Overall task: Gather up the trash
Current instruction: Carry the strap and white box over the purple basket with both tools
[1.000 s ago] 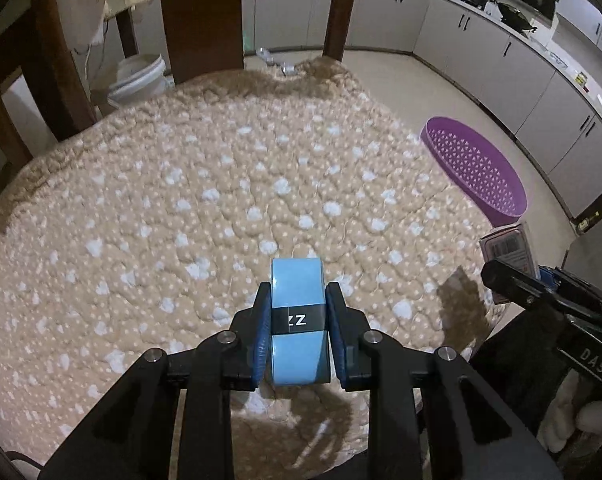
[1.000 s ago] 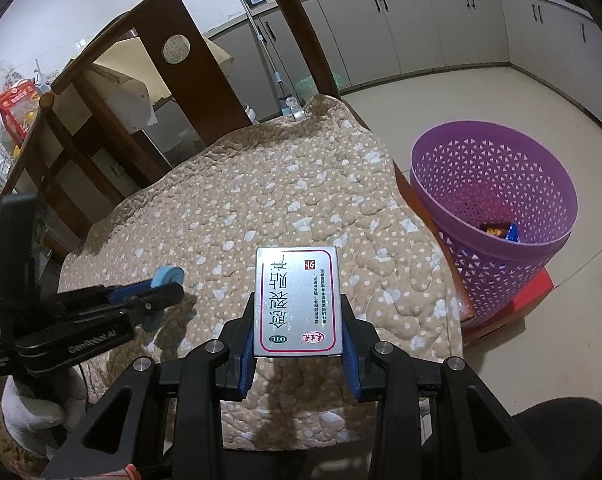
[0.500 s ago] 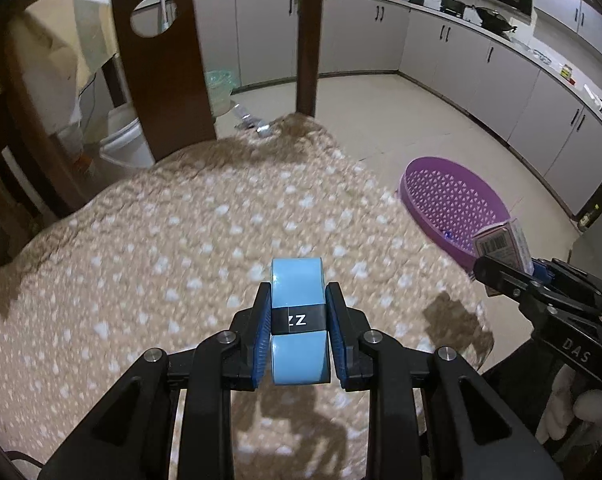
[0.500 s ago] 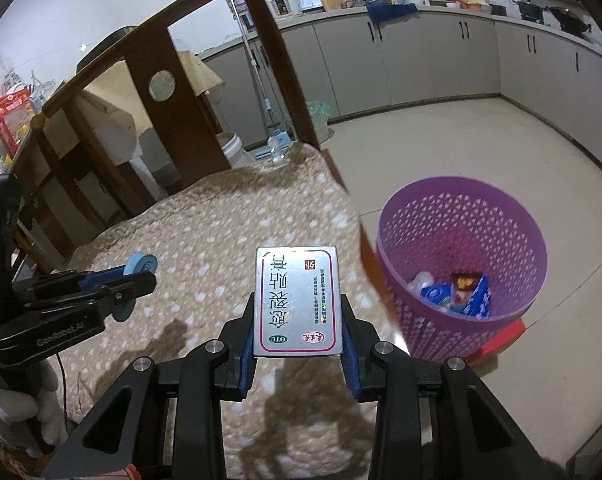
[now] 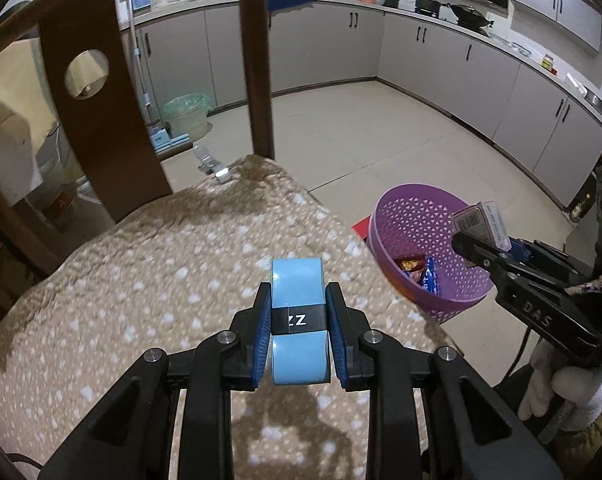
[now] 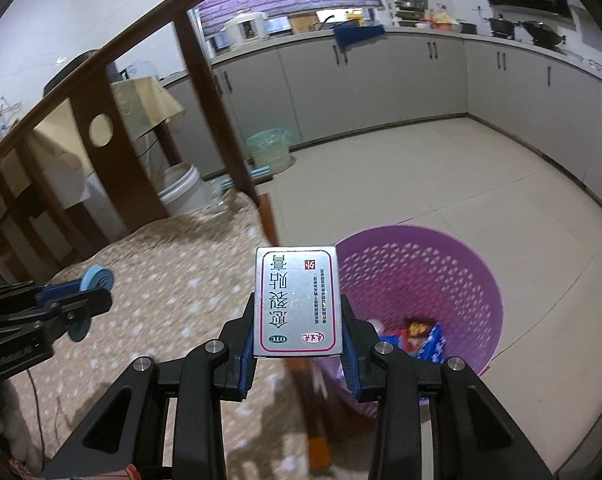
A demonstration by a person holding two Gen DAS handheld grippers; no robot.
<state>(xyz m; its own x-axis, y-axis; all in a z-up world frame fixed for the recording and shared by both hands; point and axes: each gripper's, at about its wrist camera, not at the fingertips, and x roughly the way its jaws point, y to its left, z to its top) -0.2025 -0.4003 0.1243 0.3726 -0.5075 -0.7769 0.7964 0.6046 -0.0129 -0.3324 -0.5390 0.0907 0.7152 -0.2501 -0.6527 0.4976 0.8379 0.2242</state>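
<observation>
Spreading across the near half of both views is the desk [image 5: 149, 280], covered by a tan quilted cloth [image 6: 169, 280] dotted with white. Behind it rise the dark wooden posts of a chair [image 5: 257, 60], and grey kitchen cabinets [image 5: 441, 64] line the far wall. On the floor just off the desk's right edge stands a purple basket [image 6: 453, 264], holding a blue wrapper [image 6: 431, 340] and an orange-and-red packet [image 5: 411, 266].

The left gripper [image 5: 299, 322] hangs over the desk's near right part, its fingers [image 5: 261, 332] clenched on a light blue roll of tape [image 5: 297, 280] with a black band. The right gripper [image 6: 299, 324] hangs over the desk's right edge beside the basket, its fingers [image 6: 351, 352] grasping a silver medicine box [image 6: 297, 300] with red-framed print, held upright. A white-gloved hand [image 5: 565, 392] carries this gripper at the far right of the left view.
</observation>
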